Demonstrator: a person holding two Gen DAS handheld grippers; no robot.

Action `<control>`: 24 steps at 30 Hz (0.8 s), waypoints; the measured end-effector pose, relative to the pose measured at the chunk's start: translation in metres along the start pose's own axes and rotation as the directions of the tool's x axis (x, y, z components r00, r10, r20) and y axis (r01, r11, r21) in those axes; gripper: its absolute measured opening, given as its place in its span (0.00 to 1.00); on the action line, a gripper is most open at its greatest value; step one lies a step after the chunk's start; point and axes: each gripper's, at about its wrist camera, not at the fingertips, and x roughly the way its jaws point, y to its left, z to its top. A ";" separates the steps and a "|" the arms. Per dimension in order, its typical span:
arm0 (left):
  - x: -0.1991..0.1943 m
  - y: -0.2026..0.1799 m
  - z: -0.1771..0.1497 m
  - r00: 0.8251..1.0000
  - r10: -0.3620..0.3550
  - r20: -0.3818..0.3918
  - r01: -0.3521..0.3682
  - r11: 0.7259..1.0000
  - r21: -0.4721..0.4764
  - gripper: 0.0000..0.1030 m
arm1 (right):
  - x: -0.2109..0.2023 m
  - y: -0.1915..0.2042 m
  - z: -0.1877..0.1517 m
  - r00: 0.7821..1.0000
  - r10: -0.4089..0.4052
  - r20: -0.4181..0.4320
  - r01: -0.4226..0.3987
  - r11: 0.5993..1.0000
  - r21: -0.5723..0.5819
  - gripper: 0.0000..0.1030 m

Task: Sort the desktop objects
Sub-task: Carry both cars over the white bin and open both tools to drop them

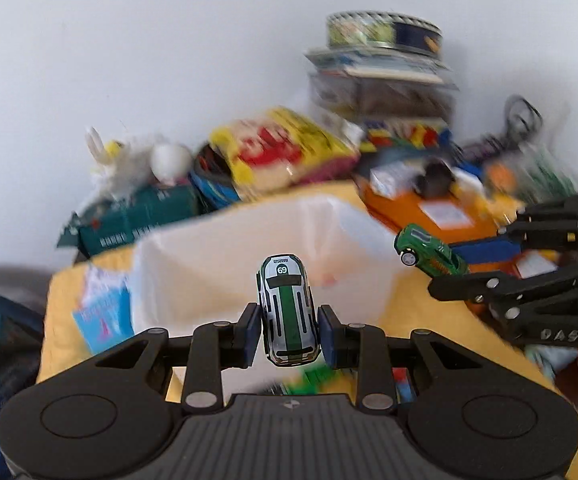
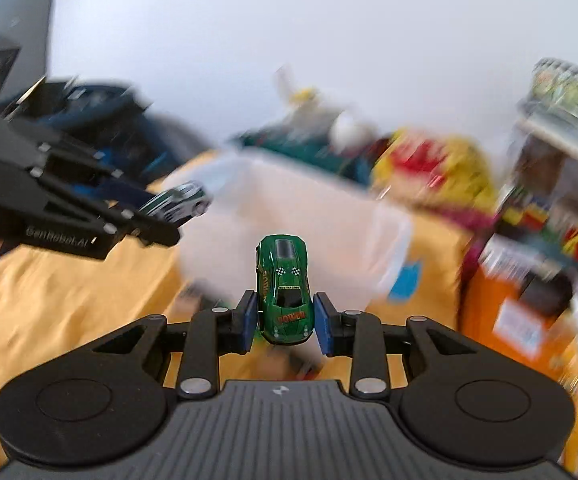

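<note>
Left tongs (image 1: 289, 334) pinch white car (image 1: 287, 312); right tongs (image 2: 285, 322) pinch green car (image 2: 285, 288). Both held above yellow tabletop (image 1: 429, 312), near clear bin (image 1: 217, 264). Advise: centre over bin before releasing.

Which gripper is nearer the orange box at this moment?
Right. The right gripper, clamping the green car, hangs just in front of the orange box. The left gripper, clamping the white car, faces the translucent bin.
</note>
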 end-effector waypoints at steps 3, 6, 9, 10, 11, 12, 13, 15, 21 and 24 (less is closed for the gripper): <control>0.017 0.005 0.021 0.998 0.039 0.040 -0.039 0.999 0.005 0.33 | 0.030 -0.009 0.022 0.999 -0.051 0.010 0.050 0.998 0.049 0.32; 0.037 0.012 0.034 0.997 0.058 0.044 -0.058 0.998 -0.008 0.33 | 0.055 -0.013 0.039 0.997 -0.075 0.012 0.074 0.995 0.073 0.32; 0.061 0.014 0.033 0.994 0.108 0.019 -0.108 0.994 0.012 0.33 | 0.078 -0.014 0.049 0.995 -0.098 -0.004 0.098 0.991 0.090 0.33; 0.070 0.012 0.031 0.990 0.140 0.008 -0.140 0.989 0.041 0.33 | 0.084 -0.016 0.049 0.994 -0.110 -0.018 0.111 0.990 0.092 0.33; 0.076 0.011 0.029 0.987 0.159 0.005 -0.159 0.986 0.059 0.34 | 0.090 -0.018 0.048 0.992 -0.120 -0.031 0.123 0.988 0.098 0.33; 0.082 0.011 0.026 0.986 0.169 0.006 -0.169 0.983 0.069 0.34 | 0.096 -0.018 0.047 0.991 -0.124 -0.050 0.128 0.987 0.101 0.33; 0.087 0.012 0.024 0.984 0.176 -0.001 -0.175 0.982 0.074 0.34 | 0.103 -0.020 0.045 0.990 -0.124 -0.072 0.131 0.987 0.098 0.34; 0.091 0.014 0.022 0.983 0.182 -0.019 -0.180 0.981 0.078 0.34 | 0.110 -0.022 0.043 0.988 -0.125 -0.092 0.133 0.986 0.097 0.35; 0.049 0.011 0.009 0.988 0.150 0.032 -0.151 0.988 0.039 0.48 | 0.081 -0.020 0.040 0.990 -0.131 -0.043 0.136 0.982 0.134 0.39; 0.024 0.007 -0.007 0.989 0.140 0.044 -0.141 0.990 0.012 0.50 | 0.059 -0.017 0.033 0.995 -0.102 0.009 0.100 0.981 0.167 0.43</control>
